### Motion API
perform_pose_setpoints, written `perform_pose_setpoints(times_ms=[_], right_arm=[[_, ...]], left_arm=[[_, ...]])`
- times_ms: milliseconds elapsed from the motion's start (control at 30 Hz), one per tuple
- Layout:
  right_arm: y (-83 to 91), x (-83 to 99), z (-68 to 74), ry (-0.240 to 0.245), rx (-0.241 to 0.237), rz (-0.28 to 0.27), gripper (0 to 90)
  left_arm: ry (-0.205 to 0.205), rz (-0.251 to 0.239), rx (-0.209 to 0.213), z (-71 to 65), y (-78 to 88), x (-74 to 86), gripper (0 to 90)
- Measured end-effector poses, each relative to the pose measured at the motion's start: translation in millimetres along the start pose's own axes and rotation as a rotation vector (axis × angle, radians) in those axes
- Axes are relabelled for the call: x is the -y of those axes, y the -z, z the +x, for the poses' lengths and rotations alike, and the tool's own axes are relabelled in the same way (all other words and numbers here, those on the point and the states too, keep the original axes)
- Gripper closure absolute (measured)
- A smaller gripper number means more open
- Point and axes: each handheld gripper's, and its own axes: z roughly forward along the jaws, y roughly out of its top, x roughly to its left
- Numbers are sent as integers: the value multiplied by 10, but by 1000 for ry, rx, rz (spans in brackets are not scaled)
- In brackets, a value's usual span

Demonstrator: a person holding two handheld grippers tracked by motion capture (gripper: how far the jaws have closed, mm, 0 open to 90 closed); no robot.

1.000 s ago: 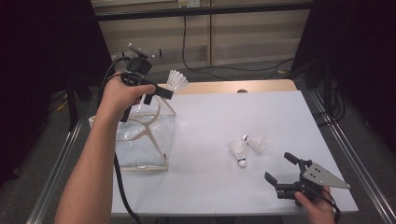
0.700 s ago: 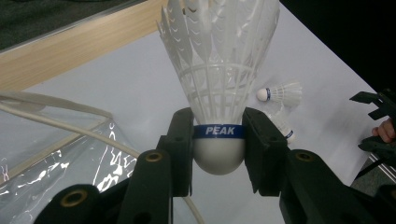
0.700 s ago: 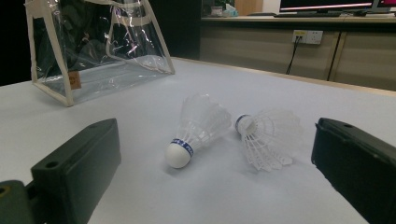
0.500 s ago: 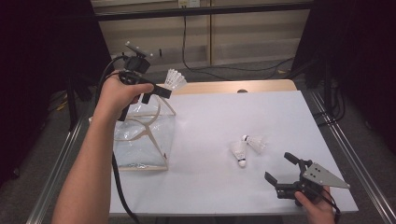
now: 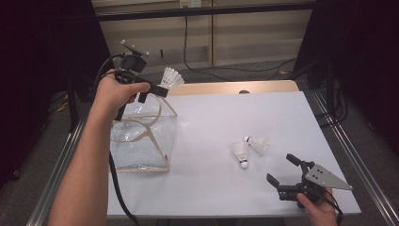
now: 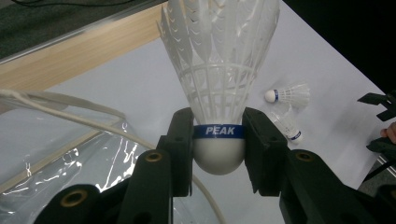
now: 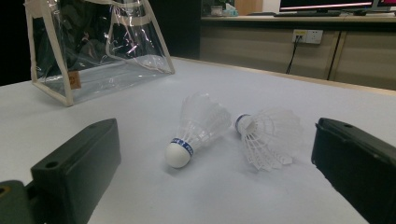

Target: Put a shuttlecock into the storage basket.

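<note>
My left gripper (image 5: pixel 155 92) is shut on a white feather shuttlecock (image 5: pixel 171 77), its pads clamping the cork base with the blue band (image 6: pixel 219 132). It hovers above the far right corner of a clear plastic bag (image 5: pixel 141 136) with cream trim that stands at the table's left. Two more shuttlecocks (image 5: pixel 241 154) (image 5: pixel 257 143) lie on the white table, right of centre. My right gripper (image 5: pixel 282 170) rests near the front right edge, open, jaws wide and aimed at those two shuttlecocks (image 7: pixel 198 128) (image 7: pixel 268 135), with nothing between them.
The white tabletop (image 5: pixel 221 117) has a wooden strip (image 5: pixel 226 88) along its far edge and metal rails (image 5: pixel 348 155) on both sides. A black cable (image 5: pixel 117 183) trails from the left gripper down past the bag. Dark floor and a wall with cables lie beyond.
The left hand with the shuttlecock has shifted slightly left and away over the bag. The right gripper has stayed still.
</note>
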Motion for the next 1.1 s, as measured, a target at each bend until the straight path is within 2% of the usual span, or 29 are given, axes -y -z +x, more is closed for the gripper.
perform_pose_setpoints(times_ms=[500,700,1100], right_arm=[[3,-1,2,0,-1,4,13],[3,-2,1,3,-1,3,13],[4,-3,2,4,-3,2,13]], left_arm=[[6,-6,-22,64,58,34,657],[-4,-4,-30,83,79,42,657],[11,-12,-44,136,103,60,657]])
